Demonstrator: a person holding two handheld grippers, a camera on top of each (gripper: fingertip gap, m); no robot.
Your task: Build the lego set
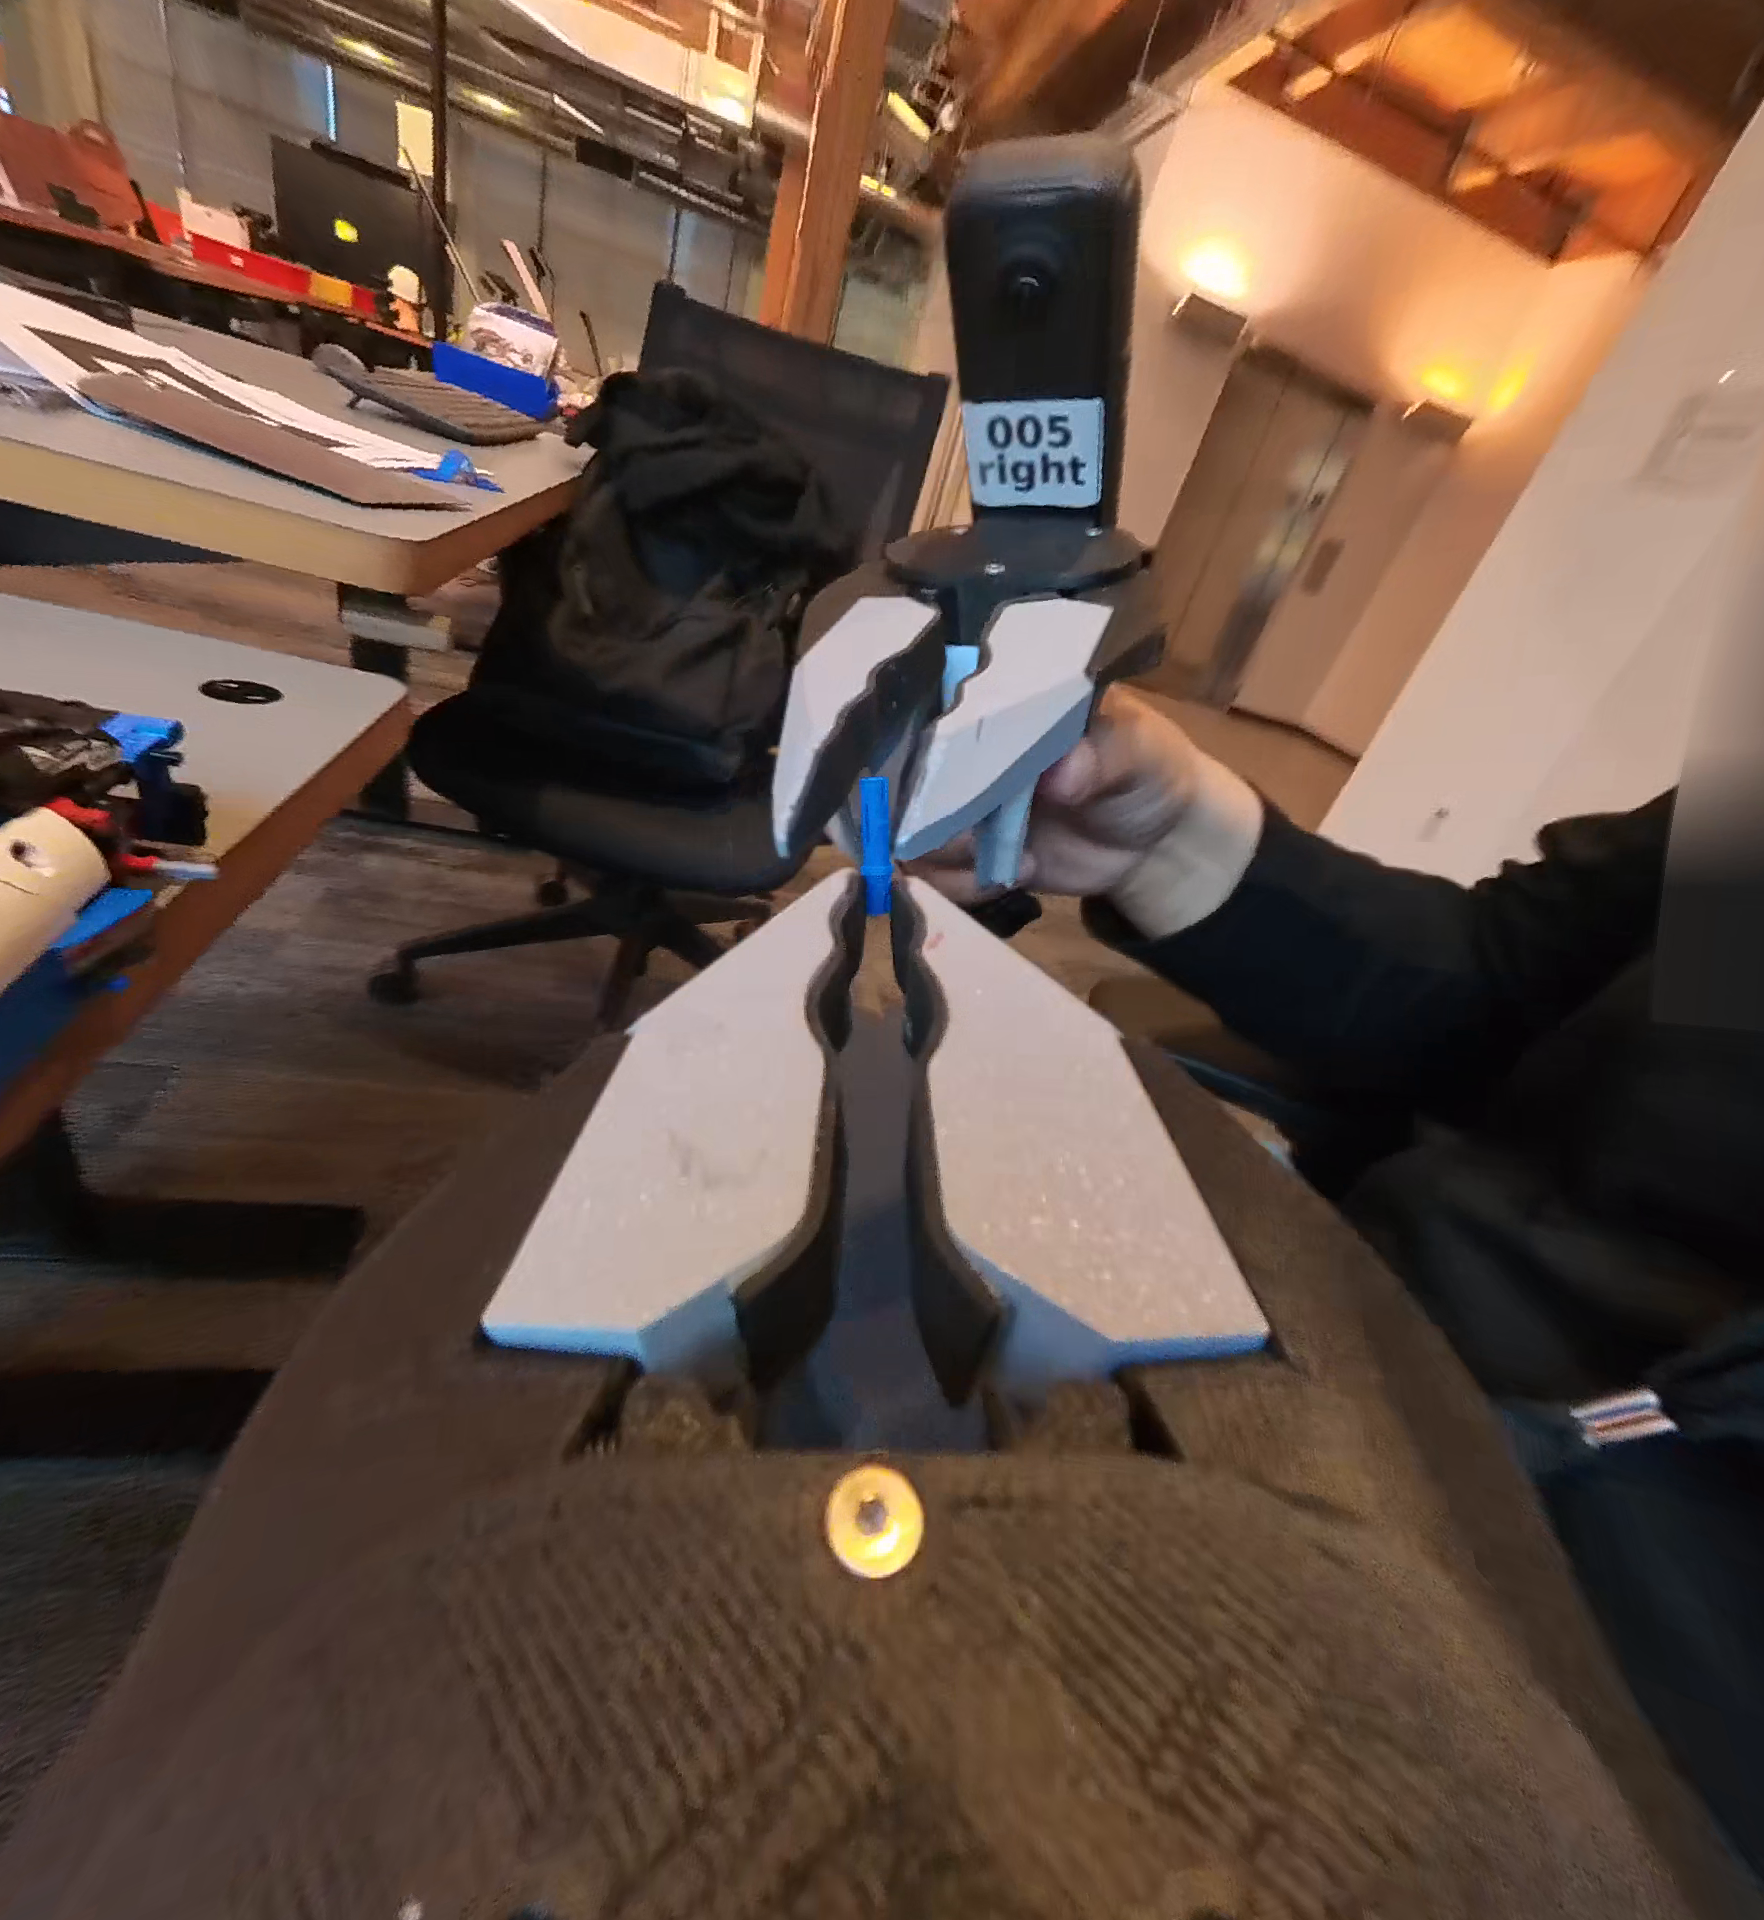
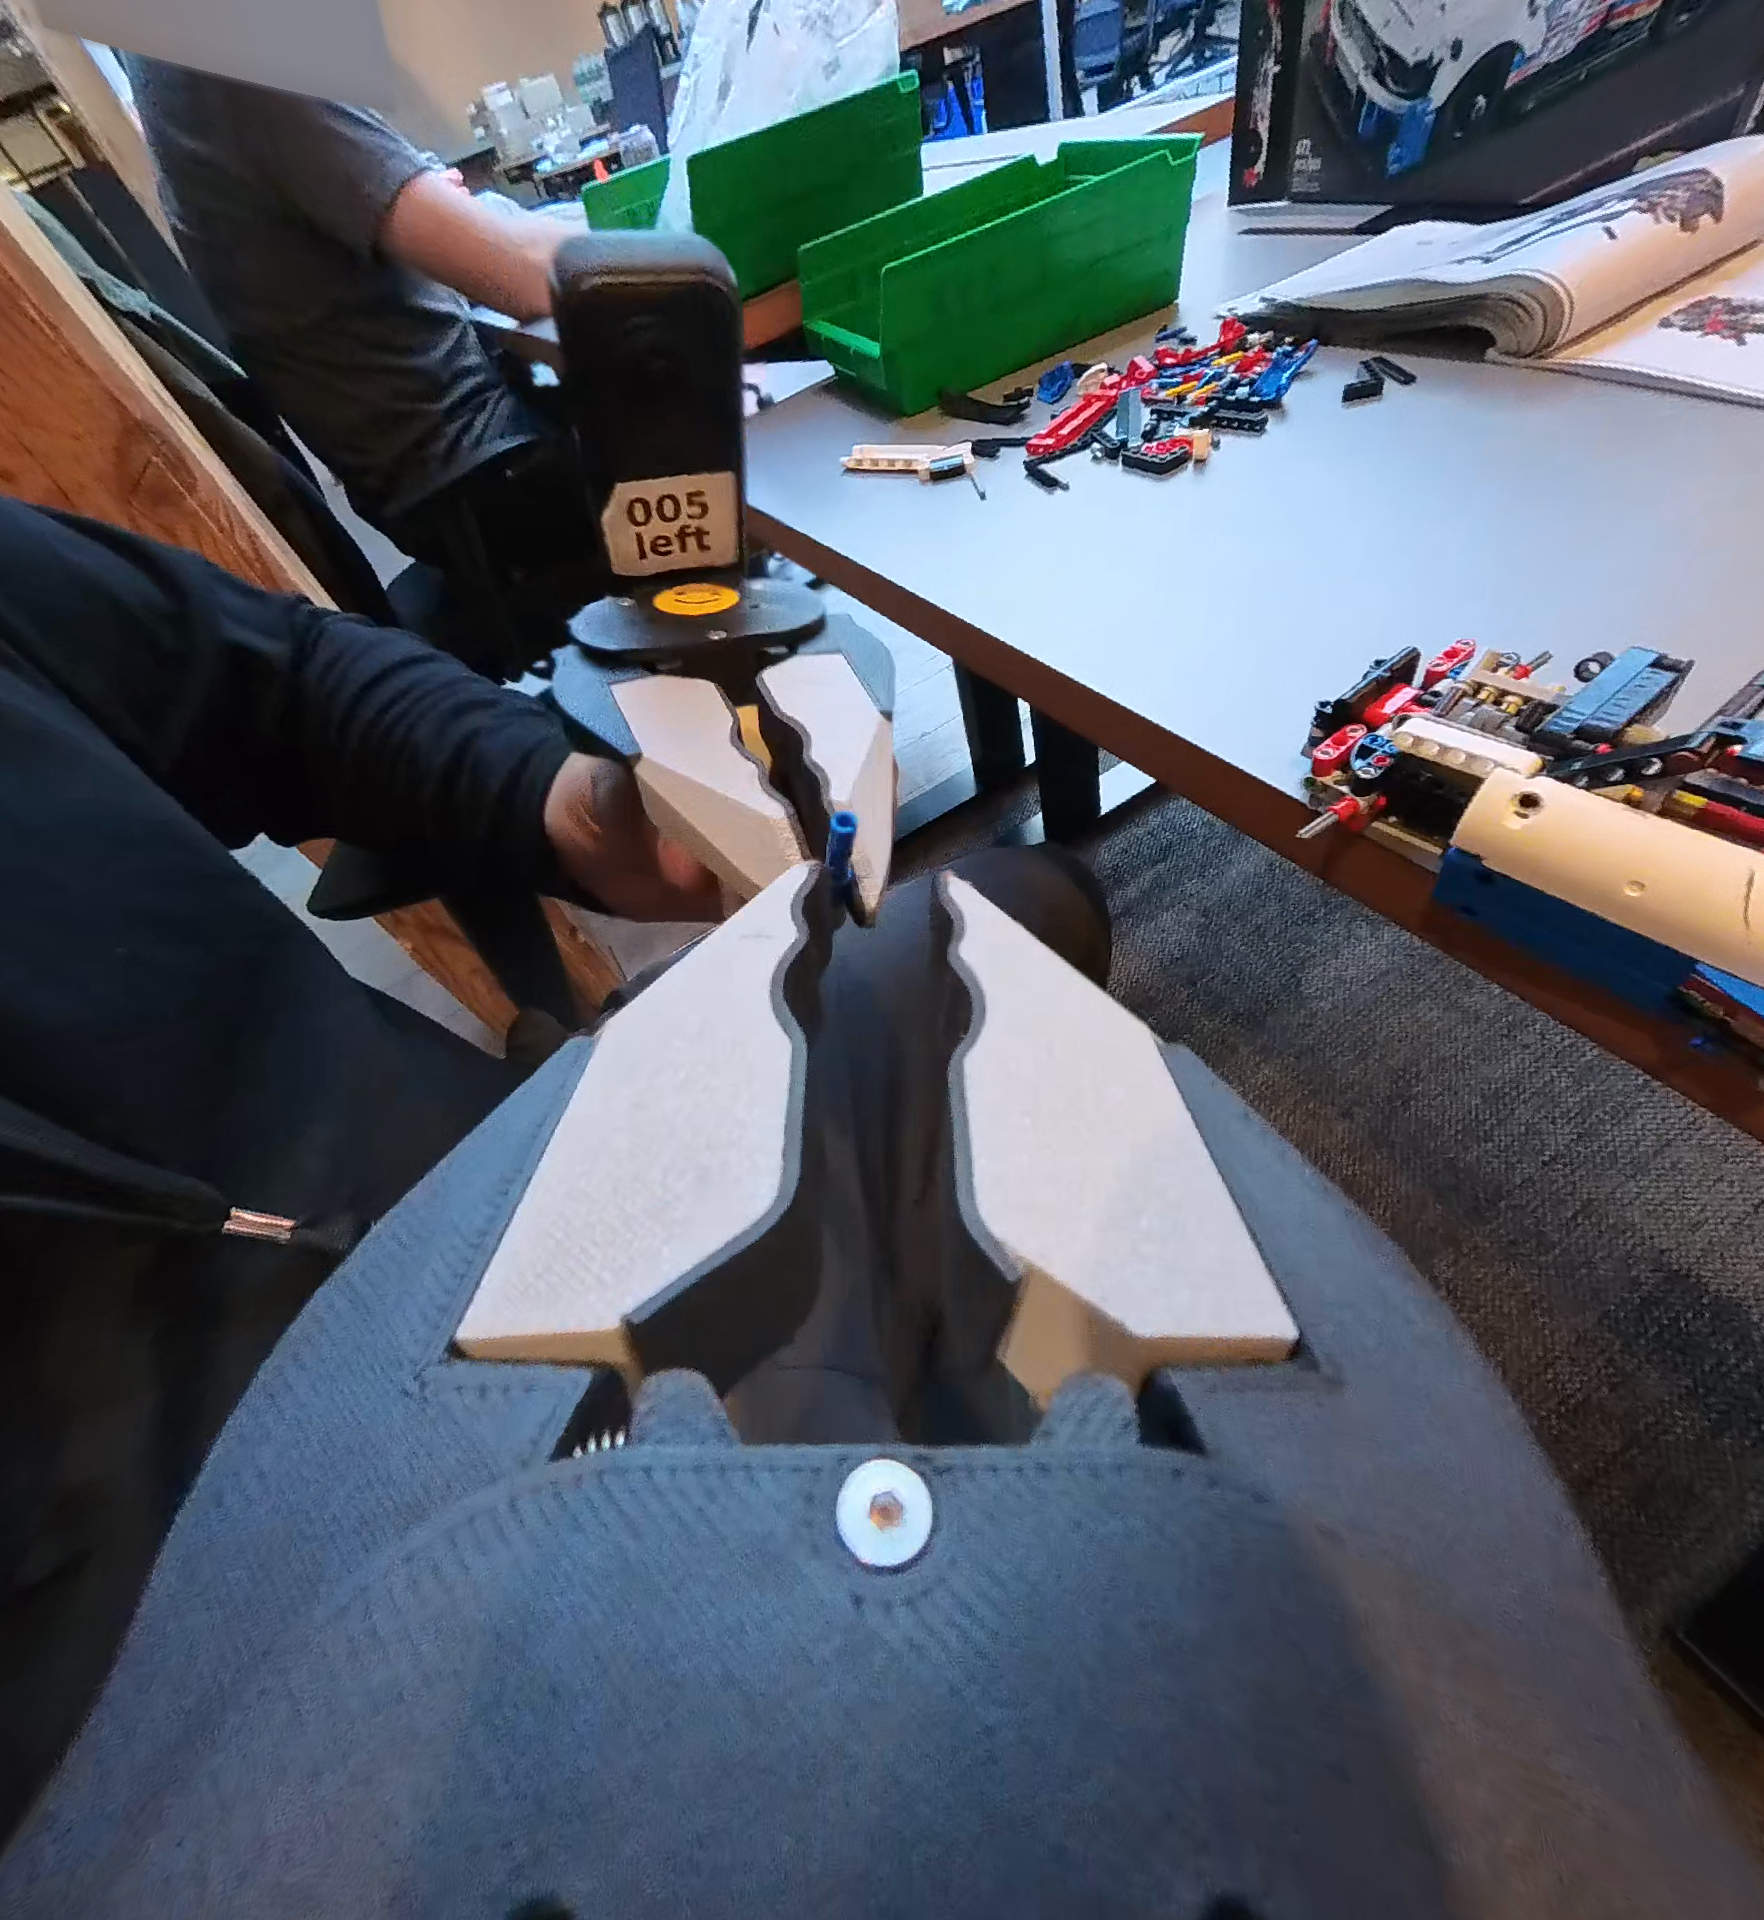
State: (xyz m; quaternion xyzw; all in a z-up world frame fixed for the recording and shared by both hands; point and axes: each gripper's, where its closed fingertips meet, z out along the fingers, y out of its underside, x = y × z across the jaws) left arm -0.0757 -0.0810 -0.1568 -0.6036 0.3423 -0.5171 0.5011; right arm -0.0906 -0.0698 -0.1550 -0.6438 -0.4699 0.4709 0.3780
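Matte grey left tool [image 1: 873,902] pinches a slim blue plastic pin [image 1: 874,844]; right tool [image 2: 876,888] gapes.

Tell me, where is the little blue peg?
The blue peg is in mid-air off the table's edge, pinched at the tip of the left gripper. The open right gripper faces it, fingertips on either side.

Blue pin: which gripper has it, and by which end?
The left gripper pinches the blue pin by its lower end at the fingertips. The right gripper is open around the pin's upper end, not yet gripping.
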